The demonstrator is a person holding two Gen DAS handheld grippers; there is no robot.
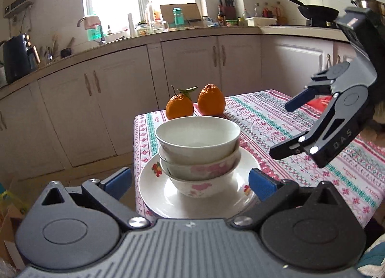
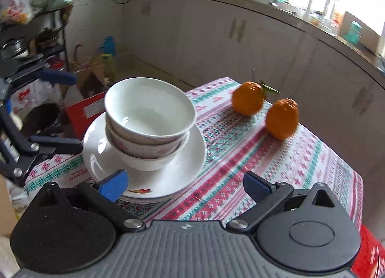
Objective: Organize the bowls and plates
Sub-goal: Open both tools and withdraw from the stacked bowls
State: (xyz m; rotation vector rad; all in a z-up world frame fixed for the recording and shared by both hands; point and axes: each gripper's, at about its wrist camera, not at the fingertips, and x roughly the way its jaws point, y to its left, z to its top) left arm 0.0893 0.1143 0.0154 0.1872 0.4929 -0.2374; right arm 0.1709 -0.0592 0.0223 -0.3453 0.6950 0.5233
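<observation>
In the lower middle of the left wrist view, three white ceramic bowls (image 1: 197, 155) sit nested one inside another, the lower two painted with pink flowers, on a wide white ceramic plate with small fruit prints on its rim (image 1: 156, 189). From the right wrist view a second rim shows under that plate (image 2: 144, 198), so it seems to rest on at least one more. The nesting puts the smaller, deeper pieces inside one another and the flat ware beneath as a broad base, which is likely why the pile stands steady, though the top bowl leans slightly.

The pile stands near a corner of the bench covered with a red, green and white patterned cloth (image 1: 276, 121). Two bumpy orange citrus fruits (image 1: 196, 106) lie further back on the cloth, well apart from the dishes.

The left gripper (image 1: 190, 183) has its blue-padded jaws spread wide on either side of the plate in its own view, touching nothing. The right gripper (image 2: 185, 185) is likewise wide open and empty, over the cloth just beside the plate rim. Judging by this, the stacking looks done.
</observation>
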